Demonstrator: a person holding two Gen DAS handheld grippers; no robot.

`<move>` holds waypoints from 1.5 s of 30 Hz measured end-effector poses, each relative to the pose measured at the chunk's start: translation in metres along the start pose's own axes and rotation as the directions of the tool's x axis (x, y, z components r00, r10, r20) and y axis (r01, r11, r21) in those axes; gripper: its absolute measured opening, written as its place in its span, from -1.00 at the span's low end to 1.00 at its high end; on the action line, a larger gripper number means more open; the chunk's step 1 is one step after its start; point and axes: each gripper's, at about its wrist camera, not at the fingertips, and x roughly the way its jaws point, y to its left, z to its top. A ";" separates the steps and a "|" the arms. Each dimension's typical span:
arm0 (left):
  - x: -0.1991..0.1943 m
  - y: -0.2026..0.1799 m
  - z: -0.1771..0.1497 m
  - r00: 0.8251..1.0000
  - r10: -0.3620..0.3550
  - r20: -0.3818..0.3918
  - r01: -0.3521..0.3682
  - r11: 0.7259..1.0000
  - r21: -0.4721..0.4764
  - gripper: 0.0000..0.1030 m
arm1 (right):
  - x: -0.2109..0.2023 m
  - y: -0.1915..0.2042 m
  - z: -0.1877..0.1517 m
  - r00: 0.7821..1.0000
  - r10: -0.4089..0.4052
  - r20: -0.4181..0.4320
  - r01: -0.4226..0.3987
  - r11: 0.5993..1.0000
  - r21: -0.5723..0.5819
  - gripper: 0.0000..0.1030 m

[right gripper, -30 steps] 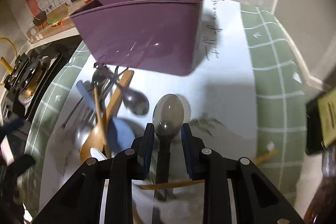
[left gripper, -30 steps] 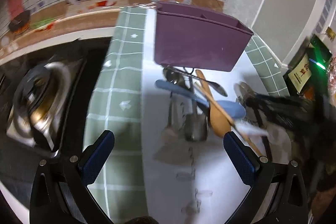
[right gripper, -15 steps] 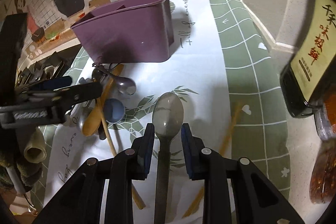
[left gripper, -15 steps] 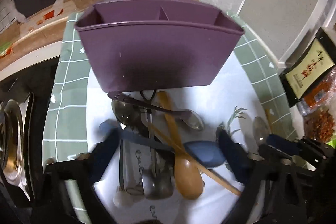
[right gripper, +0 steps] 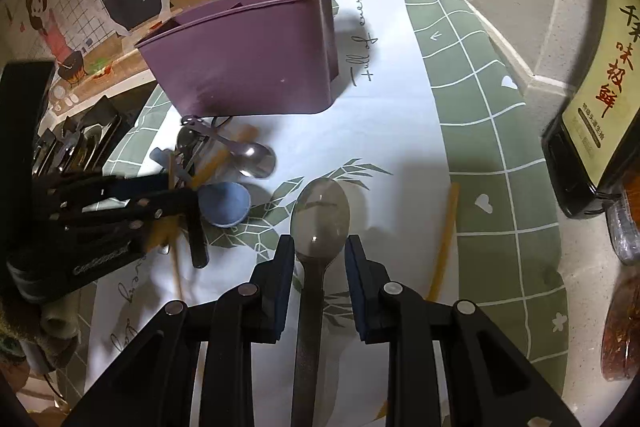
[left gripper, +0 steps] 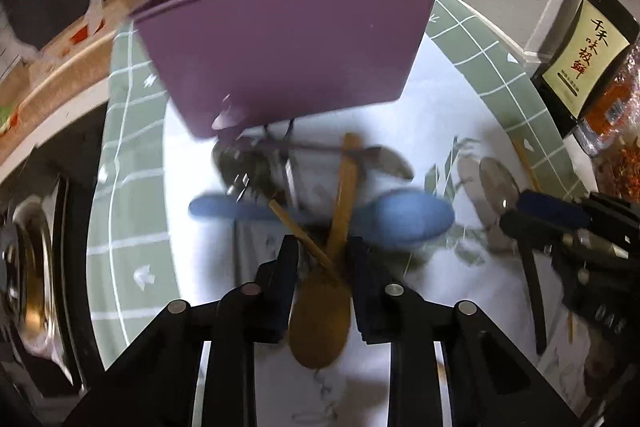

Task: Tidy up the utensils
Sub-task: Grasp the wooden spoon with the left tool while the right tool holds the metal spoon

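- The left gripper (left gripper: 324, 259) had just been closing around the wooden spoon (left gripper: 320, 311); grip unclear, blurred.
- The right gripper (right gripper: 320, 257) pinched a grey spoon (right gripper: 320, 215), handle cut off.

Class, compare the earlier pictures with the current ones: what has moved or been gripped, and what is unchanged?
The left gripper has moved over the utensil pile, its jaws just closing around the wooden spoon. Unchanged: the right gripper holds the grey spoon; the purple holder stands where it was.
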 end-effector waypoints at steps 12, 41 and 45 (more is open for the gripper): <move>-0.045 0.027 -0.054 0.989 -0.150 0.019 0.151 0.980 -0.128 -0.54 | -0.009 0.005 -0.007 0.999 0.047 -0.001 -0.047 0.999 -0.001 -0.78; -0.057 0.015 -0.015 0.985 -0.153 0.076 0.158 0.985 -0.064 -0.78 | 0.006 0.015 -0.014 1.000 -0.029 0.006 0.030 0.997 -0.069 0.13; -0.082 0.017 -0.020 0.978 -0.148 0.146 0.161 0.983 -0.082 -0.78 | 0.027 0.023 -0.007 0.995 -0.095 -0.002 0.094 0.991 -0.100 -0.14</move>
